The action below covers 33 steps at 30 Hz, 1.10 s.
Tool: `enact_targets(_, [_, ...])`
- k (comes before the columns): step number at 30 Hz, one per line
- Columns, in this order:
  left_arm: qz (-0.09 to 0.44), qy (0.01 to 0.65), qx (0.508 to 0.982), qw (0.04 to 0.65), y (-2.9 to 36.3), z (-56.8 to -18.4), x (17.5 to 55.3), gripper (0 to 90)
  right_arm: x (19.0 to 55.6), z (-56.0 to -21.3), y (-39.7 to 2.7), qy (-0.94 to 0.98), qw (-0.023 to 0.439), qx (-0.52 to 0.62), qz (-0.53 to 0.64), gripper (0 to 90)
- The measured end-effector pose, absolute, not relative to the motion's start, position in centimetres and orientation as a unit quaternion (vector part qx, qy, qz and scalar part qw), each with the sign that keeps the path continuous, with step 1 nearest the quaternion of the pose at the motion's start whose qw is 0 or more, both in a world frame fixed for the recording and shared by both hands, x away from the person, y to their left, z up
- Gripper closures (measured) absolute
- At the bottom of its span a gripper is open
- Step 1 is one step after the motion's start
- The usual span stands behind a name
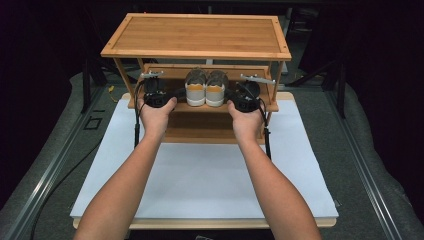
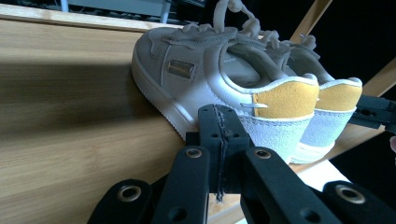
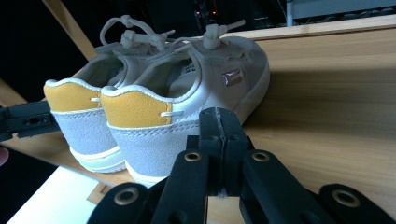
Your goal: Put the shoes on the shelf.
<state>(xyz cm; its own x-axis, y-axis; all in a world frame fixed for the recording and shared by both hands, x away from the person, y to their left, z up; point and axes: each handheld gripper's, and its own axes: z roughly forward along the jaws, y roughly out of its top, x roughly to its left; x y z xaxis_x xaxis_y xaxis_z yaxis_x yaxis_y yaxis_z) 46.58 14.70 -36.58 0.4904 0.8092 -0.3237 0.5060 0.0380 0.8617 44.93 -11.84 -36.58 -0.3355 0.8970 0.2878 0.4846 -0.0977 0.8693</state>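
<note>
1. Dark surroundings frame a white tabletop (image 1: 210, 175) carrying a bamboo rack (image 1: 197, 35).
2. A pair of shoes (image 1: 205, 89) stands on the middle shelf (image 1: 185, 106), heels toward the person.
3. Left gripper (image 1: 156, 96) and right gripper (image 1: 245, 100): jaws closed, holding nothing.
4. The shoes lie between the grippers, just ahead of each tip (no contact is visible).
5. Recommended: open both jaws before closing in, then grip each heel evenly to avoid tipping.

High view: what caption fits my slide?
Two shut hand-held grippers flank a pair of sneakers on a bamboo rack.
</note>
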Motion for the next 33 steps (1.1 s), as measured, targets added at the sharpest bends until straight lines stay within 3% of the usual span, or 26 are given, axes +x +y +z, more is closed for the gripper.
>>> enact_targets(20, [0.141, 0.492, 0.676, 0.531, 14.3, -36.9, 48.2, 89.9, 46.9, -36.9, -12.0, 0.631, 0.202, 0.554, 0.503, 90.0])
enact_targets(33, [0.132, 0.469, 0.683, 0.543, 14.7, -35.9, 45.9, 85.9, 44.7, -36.3, -12.0, 0.634, 0.217, 0.543, 0.506, 84.3])
